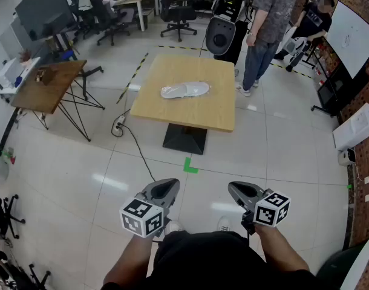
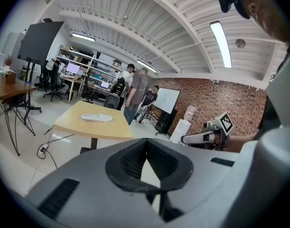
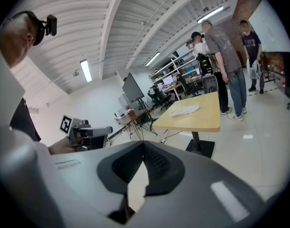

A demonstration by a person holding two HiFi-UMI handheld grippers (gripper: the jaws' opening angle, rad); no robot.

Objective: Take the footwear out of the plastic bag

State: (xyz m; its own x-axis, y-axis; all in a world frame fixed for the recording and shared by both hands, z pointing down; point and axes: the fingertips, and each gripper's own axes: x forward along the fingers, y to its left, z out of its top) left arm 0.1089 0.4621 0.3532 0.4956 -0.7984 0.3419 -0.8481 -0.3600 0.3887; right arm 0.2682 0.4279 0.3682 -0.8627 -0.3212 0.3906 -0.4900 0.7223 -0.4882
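A clear plastic bag with pale footwear inside (image 1: 184, 90) lies in the middle of the square wooden table (image 1: 190, 118), well ahead of me. It also shows as a flat white shape in the left gripper view (image 2: 96, 118) and in the right gripper view (image 3: 185, 110). My left gripper (image 1: 170, 185) and right gripper (image 1: 232, 188) are held side by side near my body, over the floor and far short of the table. Both are shut with nothing in them. Their jaws meet in the left gripper view (image 2: 146, 148) and in the right gripper view (image 3: 143, 151).
Two people (image 1: 266, 29) stand just beyond the table's far right corner, beside a black machine (image 1: 224, 26). A brown side table (image 1: 48, 86) stands at the left. A cable (image 1: 133, 144) and green tape mark (image 1: 190, 165) lie on the tiled floor before the table. A whiteboard (image 1: 354, 35) stands at the right.
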